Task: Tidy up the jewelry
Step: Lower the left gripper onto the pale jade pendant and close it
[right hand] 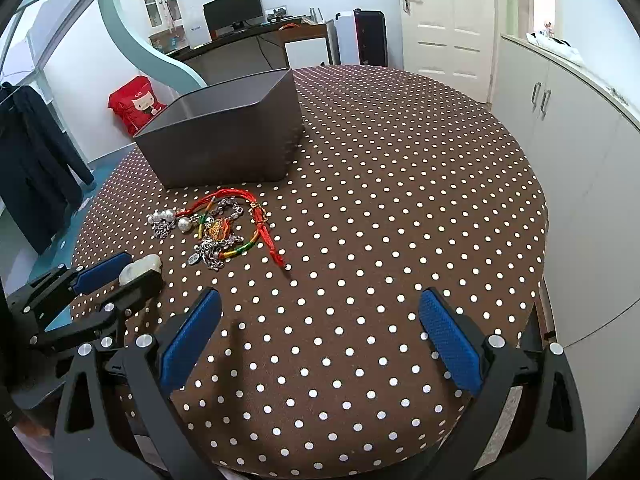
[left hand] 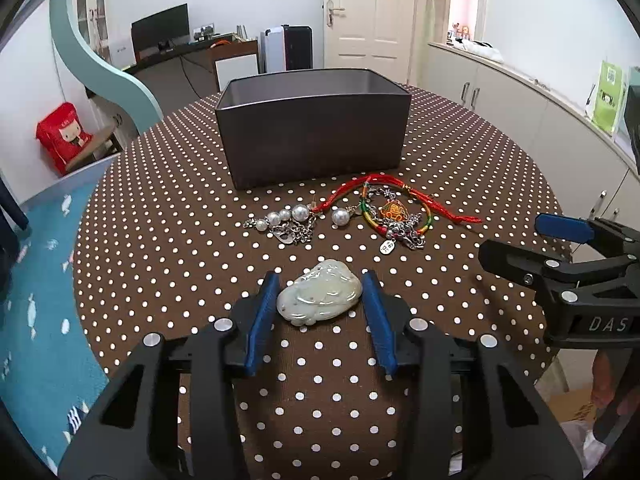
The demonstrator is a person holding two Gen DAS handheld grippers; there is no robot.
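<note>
A pale jade pendant (left hand: 319, 297) lies on the dotted tablecloth between the blue pads of my left gripper (left hand: 320, 284). The jaws stand around it with small gaps each side, open. Beyond it lie a pearl and chain bracelet (left hand: 285, 220) and a red cord tangled with a multicoloured bracelet and silver charms (left hand: 394, 216). An empty grey box (left hand: 314, 128) stands behind them. My right gripper (right hand: 320, 304) is wide open and empty above bare cloth; it shows at the right edge of the left wrist view (left hand: 560, 248). The right wrist view shows the pendant (right hand: 140, 269), jewelry pile (right hand: 224, 232) and box (right hand: 228, 136).
The round table (right hand: 400, 200) has its edge close on the right, beside white cabinets (right hand: 580, 160). A desk with a monitor (left hand: 160, 32) and a door (left hand: 372, 16) are at the back. A blue rug (left hand: 44, 300) lies on the floor at left.
</note>
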